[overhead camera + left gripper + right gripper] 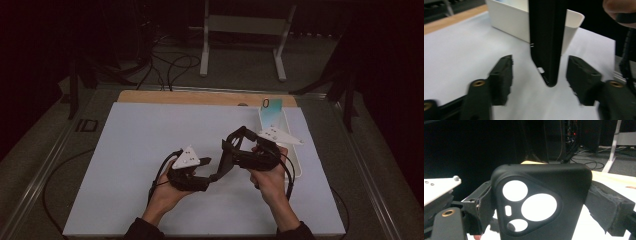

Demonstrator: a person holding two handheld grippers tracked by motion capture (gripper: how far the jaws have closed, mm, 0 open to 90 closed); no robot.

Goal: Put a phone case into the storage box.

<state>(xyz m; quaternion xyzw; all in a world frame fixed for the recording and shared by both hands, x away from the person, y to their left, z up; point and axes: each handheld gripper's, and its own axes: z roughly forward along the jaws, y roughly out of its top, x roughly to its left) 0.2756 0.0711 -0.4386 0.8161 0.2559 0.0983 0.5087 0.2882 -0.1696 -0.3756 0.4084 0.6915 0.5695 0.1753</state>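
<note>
We clamp our right gripper [541, 202] on the matte black phone case [544, 205], smooth, round-cornered, with camera cutouts. Its thin edge hangs between our left gripper's [540, 80] parted jaws, untouched by either pad. Beyond stands a white plastic bin [509, 22].
</note>
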